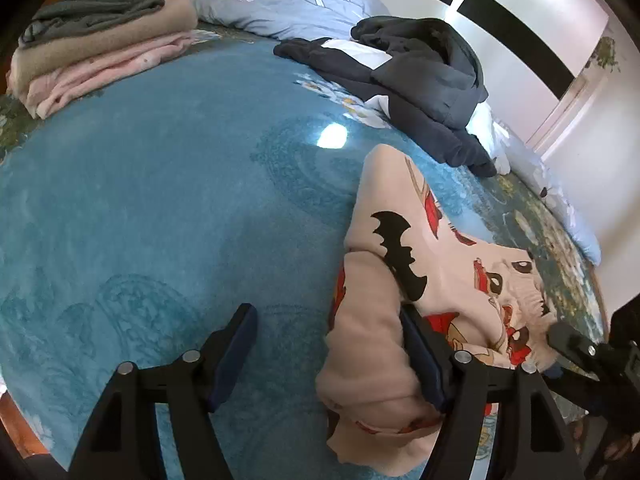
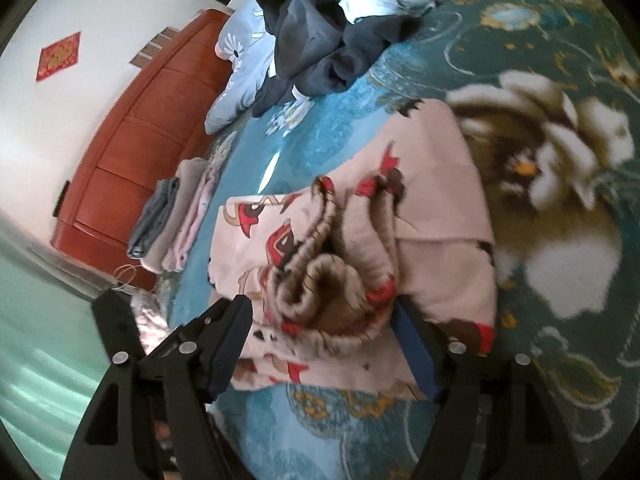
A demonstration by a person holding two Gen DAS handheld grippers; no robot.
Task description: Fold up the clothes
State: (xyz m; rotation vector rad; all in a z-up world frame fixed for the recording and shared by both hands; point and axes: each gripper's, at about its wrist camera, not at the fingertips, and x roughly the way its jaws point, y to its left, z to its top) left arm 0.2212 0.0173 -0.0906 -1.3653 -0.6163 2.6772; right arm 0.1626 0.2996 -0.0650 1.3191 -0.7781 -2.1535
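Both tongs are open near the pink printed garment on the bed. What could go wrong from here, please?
1. The pink printed garment lies bunched, its ribbed hem rolled up; the fold may loosen.
2. The left tongs have cloth beside one finger; pulling away could drag it.
3. The unfolded dark clothes lie close and could tangle with it.

Teal bedspread (image 1: 160,200) bears printed garment (image 1: 440,248), folded stack (image 1: 92,56), dark clothes (image 1: 420,72).

Both wrist views look steeply down, close over the bed (image 1: 160,200), sharing the cartoon-print garment (image 1: 420,248).
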